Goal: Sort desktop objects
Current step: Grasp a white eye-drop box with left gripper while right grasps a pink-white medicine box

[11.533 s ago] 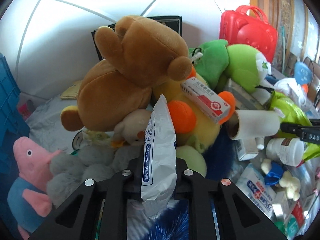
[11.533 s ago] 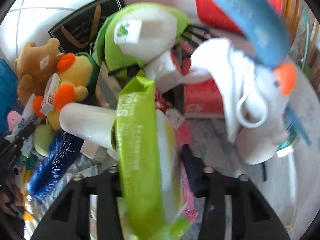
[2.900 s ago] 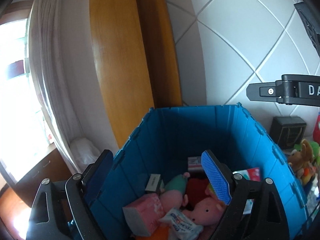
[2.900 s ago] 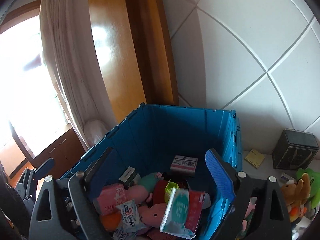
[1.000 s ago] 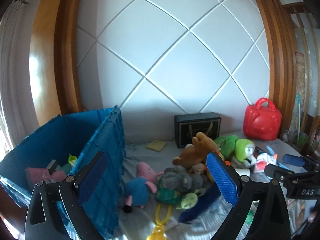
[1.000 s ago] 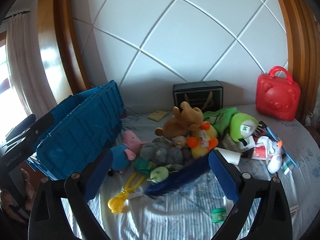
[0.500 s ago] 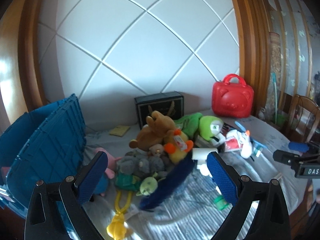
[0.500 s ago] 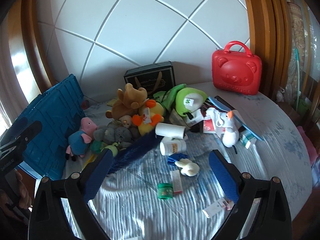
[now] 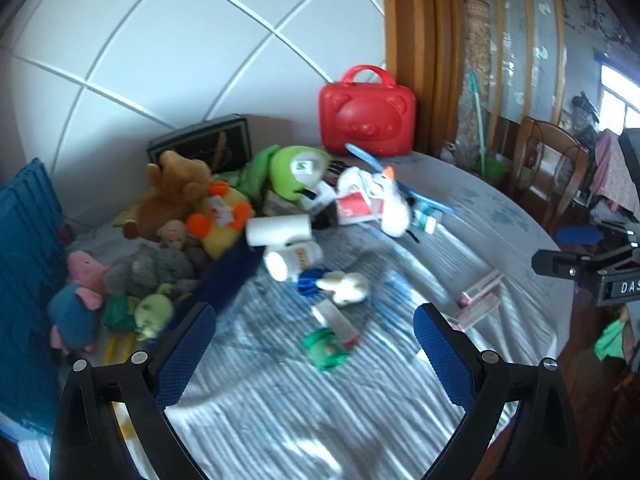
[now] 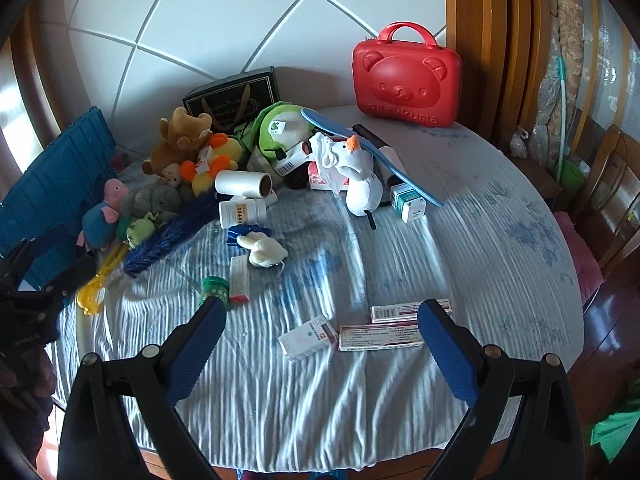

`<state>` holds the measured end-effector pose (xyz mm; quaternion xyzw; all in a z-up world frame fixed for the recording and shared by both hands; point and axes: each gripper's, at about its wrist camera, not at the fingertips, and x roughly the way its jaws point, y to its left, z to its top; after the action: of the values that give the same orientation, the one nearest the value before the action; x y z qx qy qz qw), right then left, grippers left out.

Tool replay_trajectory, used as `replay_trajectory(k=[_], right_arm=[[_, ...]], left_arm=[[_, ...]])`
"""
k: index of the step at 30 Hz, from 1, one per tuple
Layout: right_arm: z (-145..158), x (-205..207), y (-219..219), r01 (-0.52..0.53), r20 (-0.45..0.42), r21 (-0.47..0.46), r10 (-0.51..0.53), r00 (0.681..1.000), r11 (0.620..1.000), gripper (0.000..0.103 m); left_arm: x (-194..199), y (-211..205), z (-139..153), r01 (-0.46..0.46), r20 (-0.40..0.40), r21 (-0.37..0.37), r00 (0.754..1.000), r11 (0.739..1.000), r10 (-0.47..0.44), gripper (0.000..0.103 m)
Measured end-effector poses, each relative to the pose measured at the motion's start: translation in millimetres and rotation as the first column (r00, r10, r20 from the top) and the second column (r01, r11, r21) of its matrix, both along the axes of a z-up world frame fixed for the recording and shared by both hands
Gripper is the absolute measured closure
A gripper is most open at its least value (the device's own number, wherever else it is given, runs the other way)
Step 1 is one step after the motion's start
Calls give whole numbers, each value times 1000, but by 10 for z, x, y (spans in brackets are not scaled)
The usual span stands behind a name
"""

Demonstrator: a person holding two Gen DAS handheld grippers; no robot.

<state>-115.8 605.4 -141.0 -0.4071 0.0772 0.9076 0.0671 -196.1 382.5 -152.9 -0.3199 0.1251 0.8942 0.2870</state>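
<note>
Both the left gripper (image 9: 314, 344) and right gripper (image 10: 322, 332) hover released and empty above the worktop (image 10: 500, 216), likely choosing the next pick. Medicine boxes (image 10: 380, 330) lie nearest, at 6 o'clock; plush toys (image 10: 180, 140) crowd 10 o'clock beside the blue crate (image 10: 52, 188). The red case (image 10: 406, 76) reads "Rilakkuma".

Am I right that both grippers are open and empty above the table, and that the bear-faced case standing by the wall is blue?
Not quite: the bear-faced case is red, as the right wrist view shows. The rest holds: the left gripper and right gripper are both open and empty above the table.
</note>
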Motion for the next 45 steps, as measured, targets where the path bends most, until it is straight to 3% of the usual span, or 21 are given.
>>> replay_trajectory(k=[6,12,15,17,23,28,32,34,36,38,45], right_arm=[[-155,43,408,-62,37,62,60,997,996,5],[-412,87,704,-118,79,51,114,990,992,5],[-527,82,820,-99,86,15,98,991,995,5],[-589,77,878,-94,91,-4,94,991,996,5],[-673,110,950,-101,96,-18,102,990,995,5],[-769,44,931,-169,108,9,168,980,985,5],[-947,-104,845,-380,131,140,363,922,914,8],[-1067,-214,865,-467,178,183,438,881,865,21],[-1207,-364,920,-526,256,212,473,843,824,48],[-1323,-464,993,-575,313,217,502,806,789,61],[-1582,-590,1101,-743,445,208,615,651,636,61]], left_arm=[[84,766,-566,128,109,-29,986,991,-124,3],[112,1198,-950,201,179,-71,966,977,-186,6],[73,1334,-1142,243,215,-120,953,963,-214,22],[30,1395,-1273,274,247,-152,941,950,-232,44],[-34,1452,-1515,324,295,-214,921,922,-256,47],[-72,1451,-1534,325,306,-211,918,922,-253,49],[-72,1462,-1512,344,308,-216,912,914,-271,67],[-73,1468,-1510,344,310,-220,912,913,-269,68],[-80,1459,-1511,339,310,-219,913,915,-264,68],[-90,1454,-1517,334,311,-217,914,917,-259,68],[-135,1463,-1524,317,317,-210,917,925,-242,67]])
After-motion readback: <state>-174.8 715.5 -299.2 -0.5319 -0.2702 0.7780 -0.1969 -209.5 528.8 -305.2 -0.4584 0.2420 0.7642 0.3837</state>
